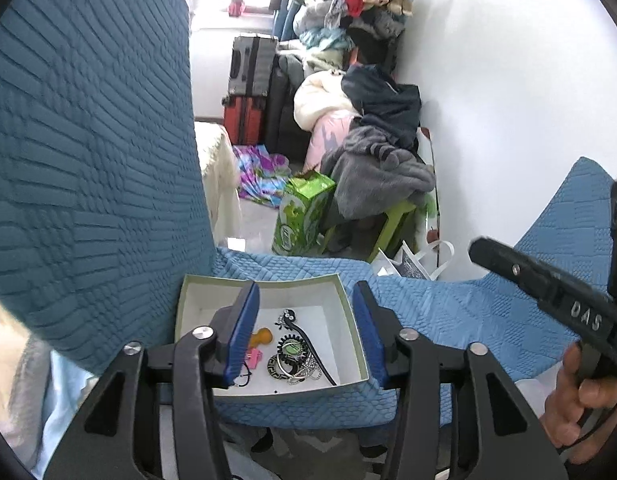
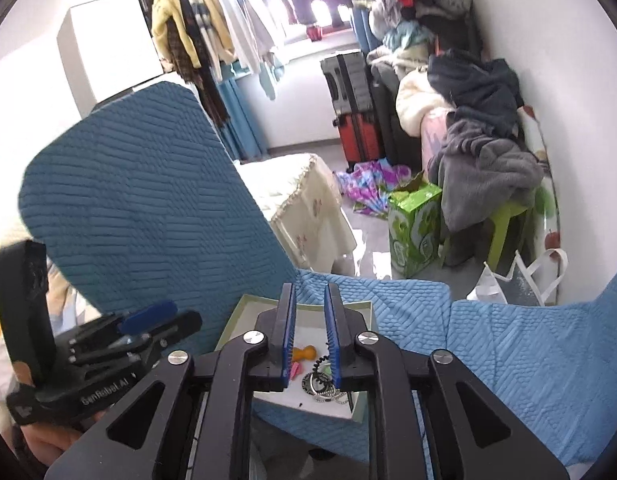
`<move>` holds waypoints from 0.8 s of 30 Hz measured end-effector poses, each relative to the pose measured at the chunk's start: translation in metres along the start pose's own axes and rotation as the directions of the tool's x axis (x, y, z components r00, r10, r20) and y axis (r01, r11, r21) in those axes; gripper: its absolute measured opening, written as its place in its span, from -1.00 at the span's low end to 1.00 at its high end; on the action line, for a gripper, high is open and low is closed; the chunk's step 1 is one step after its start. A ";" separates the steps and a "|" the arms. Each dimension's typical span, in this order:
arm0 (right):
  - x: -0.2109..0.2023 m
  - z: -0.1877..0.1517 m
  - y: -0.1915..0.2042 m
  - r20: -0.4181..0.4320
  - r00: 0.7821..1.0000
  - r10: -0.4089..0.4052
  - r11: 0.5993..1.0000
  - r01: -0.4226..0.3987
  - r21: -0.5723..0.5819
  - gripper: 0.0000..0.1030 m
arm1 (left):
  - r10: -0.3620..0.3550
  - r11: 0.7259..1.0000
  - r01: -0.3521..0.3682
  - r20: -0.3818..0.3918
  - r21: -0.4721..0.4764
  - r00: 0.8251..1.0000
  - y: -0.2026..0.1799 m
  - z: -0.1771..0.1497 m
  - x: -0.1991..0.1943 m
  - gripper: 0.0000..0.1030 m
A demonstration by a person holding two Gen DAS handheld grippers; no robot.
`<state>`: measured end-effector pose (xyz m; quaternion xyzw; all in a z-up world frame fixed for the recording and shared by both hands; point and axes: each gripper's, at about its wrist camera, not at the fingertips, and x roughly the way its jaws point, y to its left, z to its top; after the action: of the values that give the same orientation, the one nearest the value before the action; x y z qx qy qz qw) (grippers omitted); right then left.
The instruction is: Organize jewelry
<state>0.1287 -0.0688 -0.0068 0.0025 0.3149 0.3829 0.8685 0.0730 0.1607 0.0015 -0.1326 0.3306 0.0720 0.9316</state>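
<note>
Left gripper (image 1: 306,330) is hovering wide open, empty, over the jewelry box (image 1: 350,320); right gripper (image 2: 310,338) is hovering partly open, empty.

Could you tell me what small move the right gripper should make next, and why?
Probably lower the right gripper toward the bracelets in the box: its jaws stand apart and hold nothing, hovering above the pile.

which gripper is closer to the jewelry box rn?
Hard to call; neither touches it. The left gripper is open, fingers spread above the jewelry box. The right gripper, narrower but open, hovers above its contents.
</note>
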 end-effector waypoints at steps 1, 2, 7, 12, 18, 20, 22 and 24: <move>-0.005 -0.004 0.000 0.007 1.000 0.001 1.000 -0.001 -0.001 -0.69 | 0.007 1.000 -0.007 0.006 0.002 1.000 -0.001 -0.001 -0.004 0.06; -0.008 -0.007 0.000 0.012 1.000 0.002 1.000 -0.002 -0.007 -0.66 | 0.013 1.000 -0.013 0.010 0.004 1.000 -0.002 -0.003 -0.008 0.06; -0.029 -0.034 0.002 0.030 0.999 -0.015 0.999 0.017 -0.050 -0.53 | 0.025 1.000 -0.025 0.014 0.018 1.000 -0.006 -0.016 -0.018 0.16; -0.033 -0.064 0.003 -0.001 0.999 -0.054 0.997 0.054 -0.059 -0.44 | 0.042 0.999 -0.042 0.020 0.003 0.999 -0.008 -0.029 -0.020 0.47; -0.026 -0.085 -0.012 -0.036 0.994 -0.099 0.994 0.097 -0.058 -0.39 | 0.081 0.997 -0.081 -0.019 0.007 0.997 -0.009 -0.045 -0.014 0.60; -0.024 -0.089 -0.016 -0.038 0.993 -0.112 0.992 0.110 -0.060 -0.36 | 0.087 0.996 -0.087 -0.021 0.010 0.996 -0.008 -0.050 -0.013 0.65; -0.022 -0.094 -0.017 -0.039 0.991 -0.126 0.990 0.124 -0.068 -0.20 | 0.092 0.996 -0.092 -0.015 0.002 0.996 -0.006 -0.053 -0.014 0.79; -0.022 -0.098 -0.019 -0.032 0.990 -0.136 0.989 0.133 -0.067 0.15 | 0.092 0.996 -0.092 -0.005 -0.010 0.996 -0.004 -0.056 -0.015 0.92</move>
<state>0.0768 -0.1200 -0.0781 -0.0538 0.3176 0.3333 0.8861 0.0290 0.1396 -0.0298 -0.1220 0.3381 0.1160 0.9259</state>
